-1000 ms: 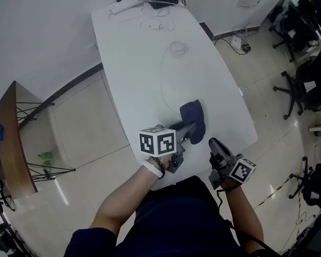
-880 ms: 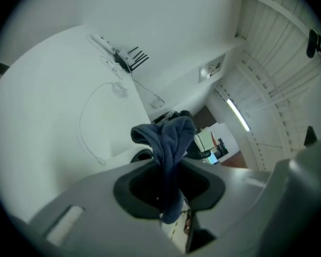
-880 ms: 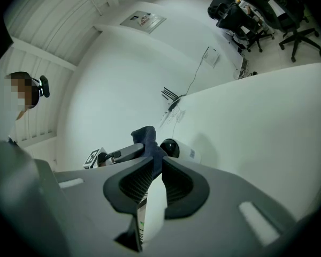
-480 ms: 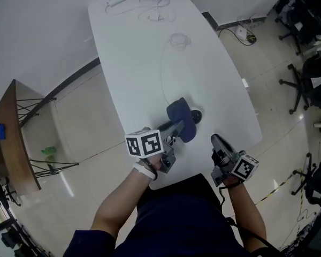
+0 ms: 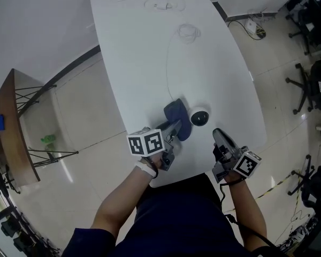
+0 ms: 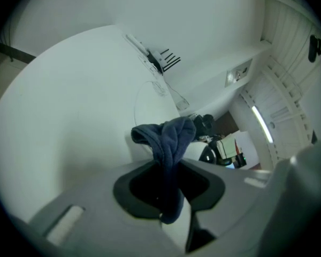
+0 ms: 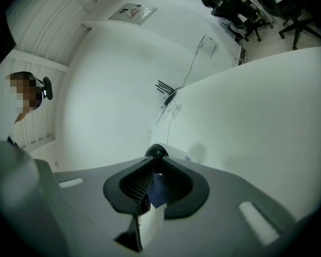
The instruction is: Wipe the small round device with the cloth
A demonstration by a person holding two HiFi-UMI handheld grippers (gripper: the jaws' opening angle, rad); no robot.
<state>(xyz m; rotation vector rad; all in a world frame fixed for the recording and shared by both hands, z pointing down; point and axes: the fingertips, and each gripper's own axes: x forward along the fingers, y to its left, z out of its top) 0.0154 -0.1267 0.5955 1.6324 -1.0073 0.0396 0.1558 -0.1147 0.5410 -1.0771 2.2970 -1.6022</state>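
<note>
The dark blue cloth [image 5: 176, 119] lies bunched on the white table [image 5: 139, 63], and my left gripper [image 5: 174, 129] is shut on its near end. In the left gripper view the cloth [image 6: 168, 143] stands up between the pads. The small round device [image 5: 199, 116], white with a black top, sits uncovered just right of the cloth and touching it. My right gripper [image 5: 219, 137] hovers near the table's front edge, a little short of the device, jaws together and empty. In the right gripper view the device's black dome [image 7: 157, 152] shows just past the fingertips.
A thin white cable [image 5: 168, 74] runs up the table to a coil [image 5: 188, 32]. A wooden side table [image 5: 10, 127] stands on the floor at left, office chairs [image 5: 315, 84] at right. The table's front edge [image 5: 203, 171] is close to both grippers.
The left gripper has drawn the cloth to the left and lower. The device, covered by the cloth a second ago, now shows fully. The right gripper has edged a little toward it.
</note>
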